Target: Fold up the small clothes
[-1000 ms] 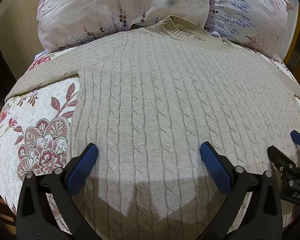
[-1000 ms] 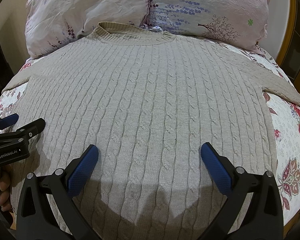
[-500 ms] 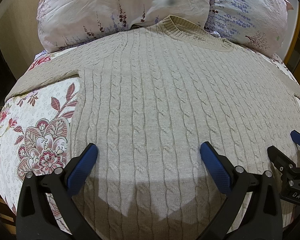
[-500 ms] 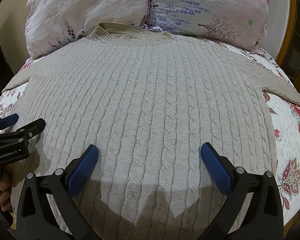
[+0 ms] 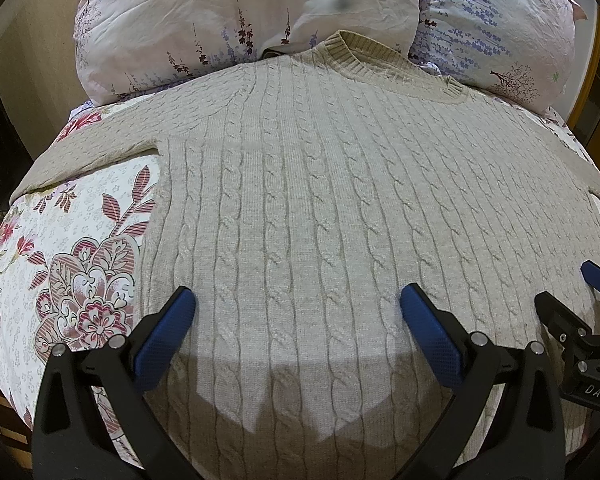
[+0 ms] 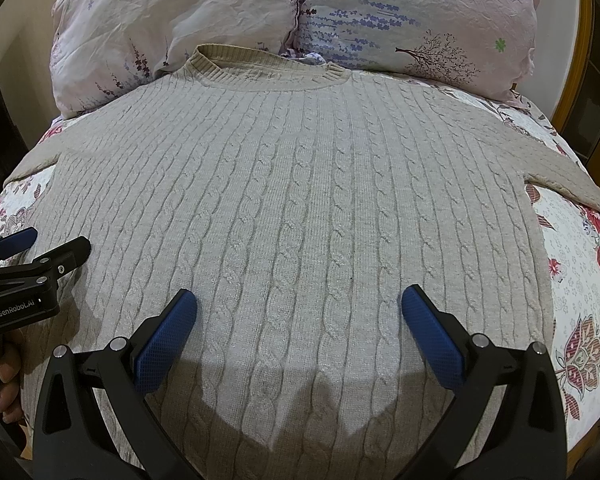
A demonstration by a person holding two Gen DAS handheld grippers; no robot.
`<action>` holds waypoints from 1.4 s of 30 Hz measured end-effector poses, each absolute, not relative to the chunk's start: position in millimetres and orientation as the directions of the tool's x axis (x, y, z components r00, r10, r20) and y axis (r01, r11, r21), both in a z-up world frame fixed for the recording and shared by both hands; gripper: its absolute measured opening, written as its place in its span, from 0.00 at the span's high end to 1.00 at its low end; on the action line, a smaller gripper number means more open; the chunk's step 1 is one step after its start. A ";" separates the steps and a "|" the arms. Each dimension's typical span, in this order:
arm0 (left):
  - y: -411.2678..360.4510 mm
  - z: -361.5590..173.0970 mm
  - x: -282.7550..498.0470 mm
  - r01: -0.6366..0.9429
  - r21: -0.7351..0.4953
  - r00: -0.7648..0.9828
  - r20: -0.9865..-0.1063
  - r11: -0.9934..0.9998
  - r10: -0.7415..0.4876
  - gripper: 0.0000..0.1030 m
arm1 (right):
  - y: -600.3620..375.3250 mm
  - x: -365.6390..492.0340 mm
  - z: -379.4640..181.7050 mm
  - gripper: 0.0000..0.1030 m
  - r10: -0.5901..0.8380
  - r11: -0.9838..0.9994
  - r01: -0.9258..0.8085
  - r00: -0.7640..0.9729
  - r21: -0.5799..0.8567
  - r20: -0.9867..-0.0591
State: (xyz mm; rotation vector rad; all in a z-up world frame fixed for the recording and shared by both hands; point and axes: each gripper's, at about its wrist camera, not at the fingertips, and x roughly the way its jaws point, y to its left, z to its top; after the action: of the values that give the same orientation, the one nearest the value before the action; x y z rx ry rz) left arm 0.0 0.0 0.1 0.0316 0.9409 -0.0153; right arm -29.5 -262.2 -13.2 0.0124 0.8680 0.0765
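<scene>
Both hand-held grippers, left point(image 5: 296, 320) and right point(image 6: 298, 320), hang spread wide over the sweater point(image 6: 292, 208), holding nothing. Its collar lies by the pillows point(image 6: 380, 20) on the bed point(image 5: 60, 240).

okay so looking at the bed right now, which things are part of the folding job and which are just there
Part of the job:
beige cable-knit sweater, spread flat
left hand-held gripper, open
right hand-held gripper, open

Just there:
two floral pillows
floral bedspread
</scene>
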 end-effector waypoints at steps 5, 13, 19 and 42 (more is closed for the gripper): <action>0.0 0.1 0.0 0.027 0.020 0.589 -0.808 0.999 0.001 0.02 | -262.4 -29.5 -12.9 0.01 0.072 0.997 -0.062 0.644 0.042 -0.762; 0.0 0.1 0.0 0.027 0.021 0.589 -0.808 0.999 0.001 0.02 | -262.2 -29.4 -13.1 0.01 0.072 0.997 -0.062 0.644 0.042 -0.762; -0.1 0.1 0.0 0.027 0.021 0.589 -0.808 0.999 0.001 0.02 | -260.2 -34.8 -18.3 0.01 0.073 0.997 -0.064 0.643 0.042 -0.762; 50.7 25.3 25.0 -0.166 -0.100 0.608 -0.793 0.981 0.022 0.02 | -721.2 14.2 -25.5 0.45 -0.093 0.404 0.697 0.676 0.593 -0.731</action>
State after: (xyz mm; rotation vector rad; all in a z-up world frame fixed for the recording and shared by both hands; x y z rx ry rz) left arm 25.0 50.7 25.3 -0.1702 0.9116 0.1095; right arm 14.2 -721.2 -25.5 1.0455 0.6759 -0.5492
